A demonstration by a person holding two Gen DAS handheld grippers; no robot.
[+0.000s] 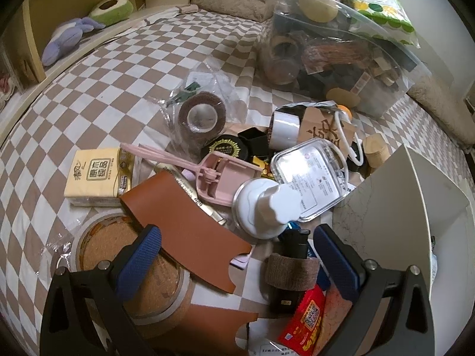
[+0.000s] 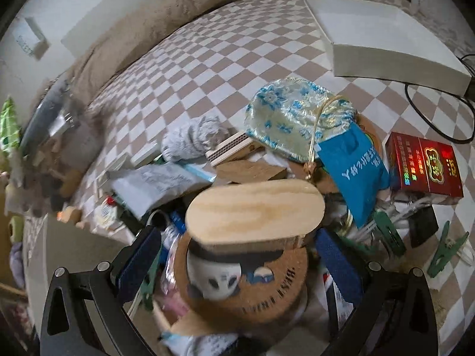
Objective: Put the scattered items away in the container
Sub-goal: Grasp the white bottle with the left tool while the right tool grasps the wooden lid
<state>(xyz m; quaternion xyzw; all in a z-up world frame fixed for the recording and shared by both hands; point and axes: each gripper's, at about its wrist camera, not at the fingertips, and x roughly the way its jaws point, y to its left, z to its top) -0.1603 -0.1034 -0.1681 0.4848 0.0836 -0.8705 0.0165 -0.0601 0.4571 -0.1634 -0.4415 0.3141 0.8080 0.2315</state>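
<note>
- The clear plastic container [image 1: 341, 50] sits at the far side of the checkered bed [image 1: 124, 68], already holding tape rolls and wooden bits.
- Only the right wrist view shows the brocade pouch [image 2: 297, 118], red box [image 2: 424, 169] and oval wood slab [image 2: 255, 210].
- The left tool [image 1: 237, 255] is spread over a brown leather piece [image 1: 184, 222], holding nothing.
- The right tool [image 2: 237, 255] is spread around a cork coaster [image 2: 246, 281].
</note>
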